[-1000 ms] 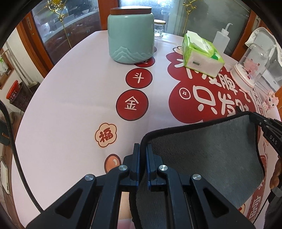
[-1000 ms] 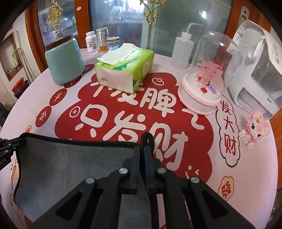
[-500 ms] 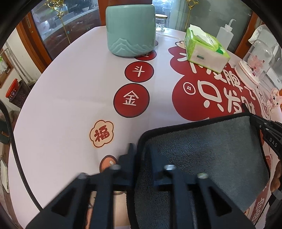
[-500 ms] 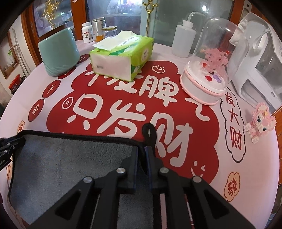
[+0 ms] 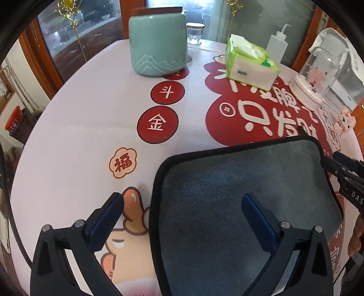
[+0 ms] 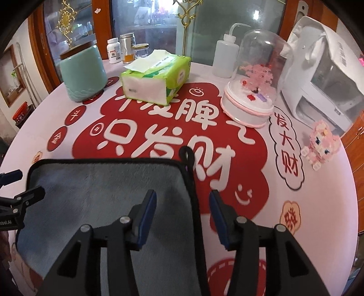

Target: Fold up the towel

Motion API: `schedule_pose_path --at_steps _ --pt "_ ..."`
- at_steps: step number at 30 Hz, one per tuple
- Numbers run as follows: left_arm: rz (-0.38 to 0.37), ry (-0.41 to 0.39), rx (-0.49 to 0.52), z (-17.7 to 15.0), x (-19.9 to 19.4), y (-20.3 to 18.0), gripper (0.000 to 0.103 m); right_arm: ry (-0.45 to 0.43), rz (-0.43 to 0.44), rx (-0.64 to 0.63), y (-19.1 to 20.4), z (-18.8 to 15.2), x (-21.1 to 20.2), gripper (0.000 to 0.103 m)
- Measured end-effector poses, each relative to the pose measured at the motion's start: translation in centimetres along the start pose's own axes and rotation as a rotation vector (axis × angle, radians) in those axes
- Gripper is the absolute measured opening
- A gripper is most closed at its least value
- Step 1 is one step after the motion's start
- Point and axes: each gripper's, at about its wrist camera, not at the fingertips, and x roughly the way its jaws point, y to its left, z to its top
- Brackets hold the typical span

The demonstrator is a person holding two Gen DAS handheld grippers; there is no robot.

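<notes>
A home dining room.
A round table (image 6: 327, 182) with a festive red-and-white cloth holds a tissue pack (image 6: 157, 77), a teal jar (image 6: 83, 71), and pill bottles (image 6: 113, 51) before glass-fronted wooden cabinets (image 6: 145, 20).

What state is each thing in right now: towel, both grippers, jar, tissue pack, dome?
Grey towel: lying flat on the tablecloth, held by neither gripper.
Left gripper: jaws open, straddling the towel's left edge.
Right gripper: jaws open, straddling the towel's right edge.
Teal ceramic jar: upright, lid on.
Tissue pack: open, one tissue sticking out.
Glass dome ornament: upright, dome on its base.
</notes>
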Motion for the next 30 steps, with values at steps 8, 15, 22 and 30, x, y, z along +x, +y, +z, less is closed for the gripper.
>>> schedule_pose_path --at_steps 8,15,22,30 --pt "-0.039 -0.059 0.022 -1.9 -4.9 -1.7 0.103 -0.007 0.032 0.067 -1.0 -3.3 -4.8 0.048" --pt "-0.086 -0.114 0.061 -5.0 -10.6 -4.4 0.103 -0.033 0.031 0.142 -2.6 -6.6 -9.5 0.057" --pt "-0.11 -0.131 0.091 -7.5 -13.9 -6.2 0.103 -0.06 -0.005 0.191 -3.8 -9.4 -13.3 0.059" --pt "-0.137 -0.14 0.069 -10.7 -16.9 -6.8 0.103 -0.084 0.017 0.222 -3.6 -12.1 -16.8 0.059"
